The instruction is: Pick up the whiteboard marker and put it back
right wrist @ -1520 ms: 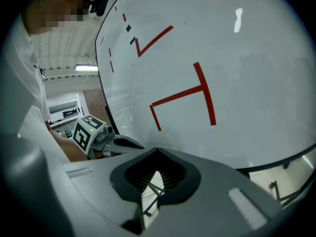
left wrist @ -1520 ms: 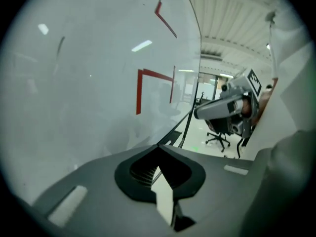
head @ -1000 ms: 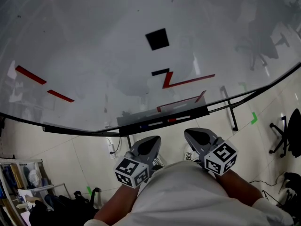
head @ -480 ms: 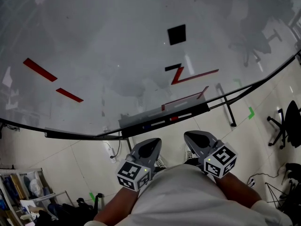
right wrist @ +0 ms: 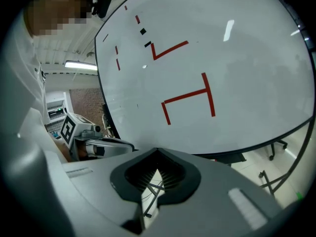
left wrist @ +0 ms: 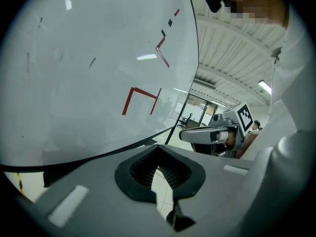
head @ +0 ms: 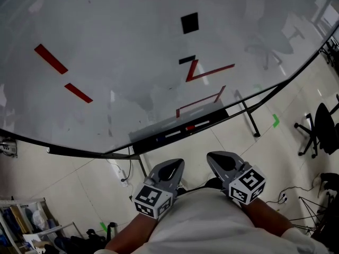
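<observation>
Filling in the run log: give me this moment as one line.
left gripper: shut, empty | right gripper: shut, empty | whiteboard marker: on tray, untouched

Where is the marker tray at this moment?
In the head view, the marker tray sits along the whiteboard's lower edge, just below the red bracket drawing, ahead of the left gripper and right gripper.

the head view is looking dim and grey, the whiteboard (head: 122, 89) carrying faint reflections. the 2 gripper views are bulging at dark rounded edges; a ceiling tube (right wrist: 79, 64) is glowing and white streaks are glaring on the board.
</observation>
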`<state>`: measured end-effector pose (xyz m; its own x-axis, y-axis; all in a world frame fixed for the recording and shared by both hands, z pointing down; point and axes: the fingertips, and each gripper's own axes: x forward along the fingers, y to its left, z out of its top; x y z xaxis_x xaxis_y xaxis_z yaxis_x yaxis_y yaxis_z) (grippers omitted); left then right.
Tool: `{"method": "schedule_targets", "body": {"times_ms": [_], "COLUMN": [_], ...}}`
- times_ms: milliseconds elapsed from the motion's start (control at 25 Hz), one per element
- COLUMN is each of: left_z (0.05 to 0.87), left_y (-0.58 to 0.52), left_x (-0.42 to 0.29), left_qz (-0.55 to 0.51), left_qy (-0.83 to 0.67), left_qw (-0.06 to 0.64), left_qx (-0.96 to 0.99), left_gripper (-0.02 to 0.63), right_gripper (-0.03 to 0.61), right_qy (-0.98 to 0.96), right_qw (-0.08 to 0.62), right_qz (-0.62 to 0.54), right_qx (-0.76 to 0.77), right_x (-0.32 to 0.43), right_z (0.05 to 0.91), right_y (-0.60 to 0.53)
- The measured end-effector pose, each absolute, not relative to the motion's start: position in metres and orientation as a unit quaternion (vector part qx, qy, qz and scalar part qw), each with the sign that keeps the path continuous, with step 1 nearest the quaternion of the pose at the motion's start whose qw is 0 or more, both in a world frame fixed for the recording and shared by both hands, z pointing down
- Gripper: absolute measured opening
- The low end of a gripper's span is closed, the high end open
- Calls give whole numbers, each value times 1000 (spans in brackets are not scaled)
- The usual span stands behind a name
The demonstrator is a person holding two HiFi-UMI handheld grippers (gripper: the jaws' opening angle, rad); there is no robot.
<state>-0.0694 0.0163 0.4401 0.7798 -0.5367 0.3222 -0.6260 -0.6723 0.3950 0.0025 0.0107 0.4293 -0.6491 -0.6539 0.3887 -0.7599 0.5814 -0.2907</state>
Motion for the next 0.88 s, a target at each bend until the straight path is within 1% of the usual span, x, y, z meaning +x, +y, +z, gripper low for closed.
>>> {"method": "schedule_targets", "body": {"times_ms": [200, 640, 880], "left_z": [433, 432, 427], "left_y": [30, 96, 130], "left_x": [-53, 24, 42], "left_qz": [77, 76, 70], "left_qy": [-359, -445, -476], "left_qw": [241, 234, 231], "left_qx": [898, 861, 846], "left_gripper": [17, 17, 17], "right_gripper": [2, 2, 2], "right_qy": [-906, -935, -950], "right_qw": [130, 114, 111], "right_qz": [192, 191, 175], "right_qx": [353, 276, 236], "right_x": [9, 96, 106], "right_z": [423, 416, 413], "right_y": [23, 79, 110]}}
